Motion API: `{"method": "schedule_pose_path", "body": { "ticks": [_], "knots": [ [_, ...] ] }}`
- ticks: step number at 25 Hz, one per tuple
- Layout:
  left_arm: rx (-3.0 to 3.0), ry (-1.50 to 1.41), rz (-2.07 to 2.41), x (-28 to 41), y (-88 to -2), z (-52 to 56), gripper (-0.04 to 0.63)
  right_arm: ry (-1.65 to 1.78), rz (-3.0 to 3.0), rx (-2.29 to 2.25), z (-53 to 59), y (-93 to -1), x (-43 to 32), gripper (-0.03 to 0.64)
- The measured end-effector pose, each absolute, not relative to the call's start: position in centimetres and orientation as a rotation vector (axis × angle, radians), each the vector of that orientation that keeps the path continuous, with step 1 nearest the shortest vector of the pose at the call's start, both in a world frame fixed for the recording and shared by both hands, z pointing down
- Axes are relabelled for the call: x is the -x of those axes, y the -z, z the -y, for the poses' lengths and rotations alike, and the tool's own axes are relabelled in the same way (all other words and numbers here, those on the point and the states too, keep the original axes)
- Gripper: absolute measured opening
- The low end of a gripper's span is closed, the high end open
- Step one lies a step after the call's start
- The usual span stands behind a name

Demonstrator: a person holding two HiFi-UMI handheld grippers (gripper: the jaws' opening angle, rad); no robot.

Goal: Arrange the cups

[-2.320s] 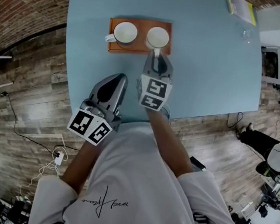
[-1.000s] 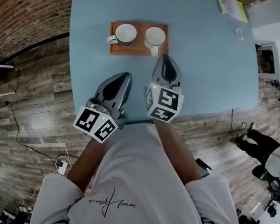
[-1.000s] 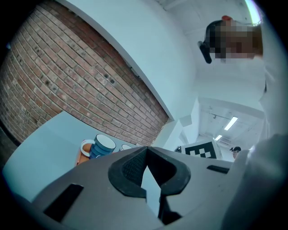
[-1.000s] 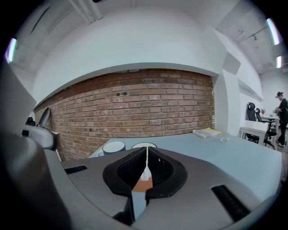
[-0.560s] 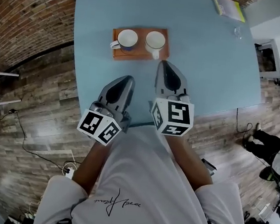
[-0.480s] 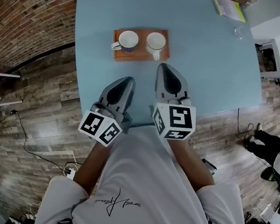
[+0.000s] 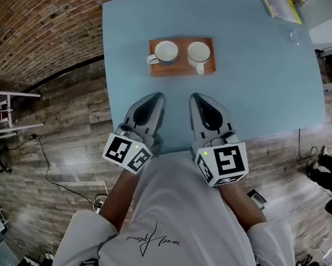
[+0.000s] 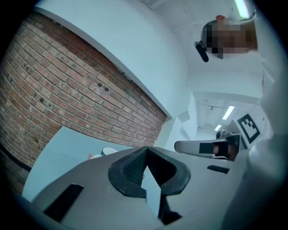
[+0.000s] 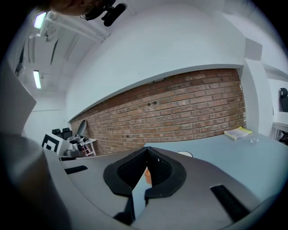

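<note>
Left claw (image 7: 156,96), right claw (image 7: 196,97) shut, empty; gripper views mostly hide cups (image 7: 165,52), perhaps one rim visible.

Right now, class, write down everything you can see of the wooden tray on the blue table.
The tray is a flat orange-brown rectangle, wood by its look, lying level on the light blue table. The left cup and right cup, both white, stand upright side by side on it. The left gripper and right gripper are clear of it.

I see bright, even light from ceiling strip lights (image 9: 36,79), only soft shadows on the table (image 7: 261,80), dark vignetted corners and heavy fisheye bending at edges.
</note>
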State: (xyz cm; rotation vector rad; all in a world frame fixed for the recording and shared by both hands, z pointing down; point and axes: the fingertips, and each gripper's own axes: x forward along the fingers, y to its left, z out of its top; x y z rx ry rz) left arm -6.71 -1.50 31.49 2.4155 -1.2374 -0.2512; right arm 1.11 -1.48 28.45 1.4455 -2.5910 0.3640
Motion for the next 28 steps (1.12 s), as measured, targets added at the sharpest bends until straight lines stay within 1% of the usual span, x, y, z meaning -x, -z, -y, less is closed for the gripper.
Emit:
{"method": "schedule_pose_path", "body": {
  "ticks": [8, 22, 28],
  "knots": [
    [-2.484, 0.145, 1.268, 9.2, -33.2, 3.6, 0.009, -0.355, 2.661, -1.311, 0.4, -28.8, 0.7, 0.021],
    [-2.553, 0.043, 1.217, 10.9, -36.1, 7.3, 0.011, -0.39, 2.666, -1.191, 2.0, -29.6, 1.8, 0.021],
    [-2.581, -0.027, 1.243, 11.9, -37.5, 9.1, 0.011, -0.355, 2.674, -1.144, 2.6, -29.4, 2.6, 0.021]
  ]
}}
